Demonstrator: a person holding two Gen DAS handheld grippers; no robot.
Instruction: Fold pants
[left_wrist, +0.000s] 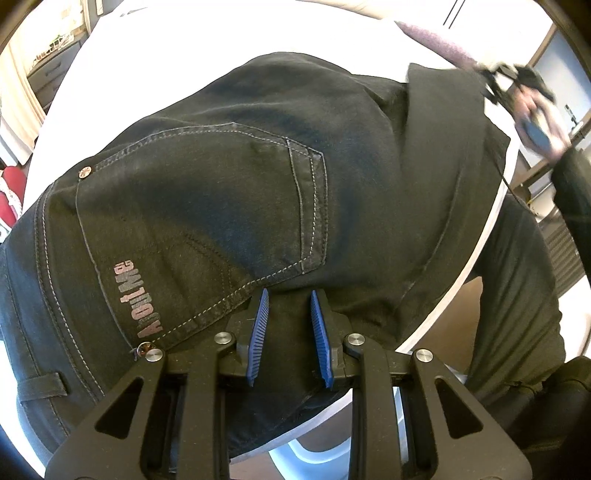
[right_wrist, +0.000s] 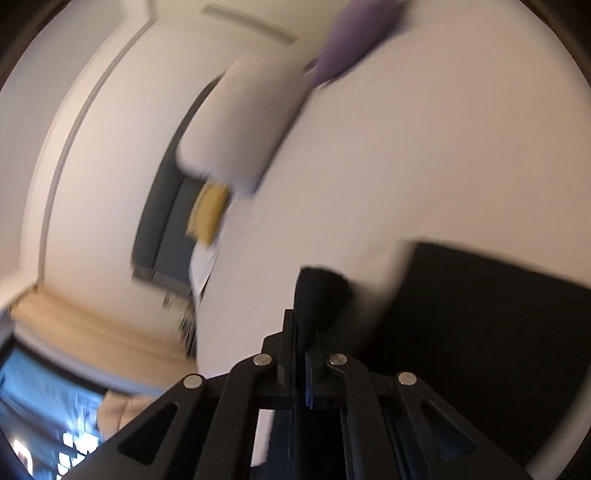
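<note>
Garment: black pants (left_wrist: 229, 177) lie spread on the white surface (left_wrist: 184, 44), seat side up, with a stitched back pocket (left_wrist: 236, 206) and a printed logo (left_wrist: 138, 301) at 8 o'clock in the left wrist view.
Overhang: part of the fabric at 4 o'clock hangs past the surface's rounded edge.
Left claw (left_wrist: 290, 336): narrowly parted, blue pads set on either side of a ridge of dark cloth at 6 o'clock; whether the pads press on it cannot be told.
Right claw (right_wrist: 306, 350): clenched on a tuft of black fabric that stands up between the fingers; the right wrist view is heavily blurred. In the left wrist view it appears at 2 o'clock, beyond the garment's far corner.
Other items: a purple cushion (right_wrist: 351, 40) and a white pillow (right_wrist: 240, 125) lie far off at 12 o'clock, well apart from the pants.
Step in hand: judged to be the carrying-over of one gripped end to make a fold, the left claw anchoring the near edge.
Next move calls for: laying the lifted end squarely over the seat, edges aligned, without dragging the anchored part, and bringing the overhang onto the surface.
</note>
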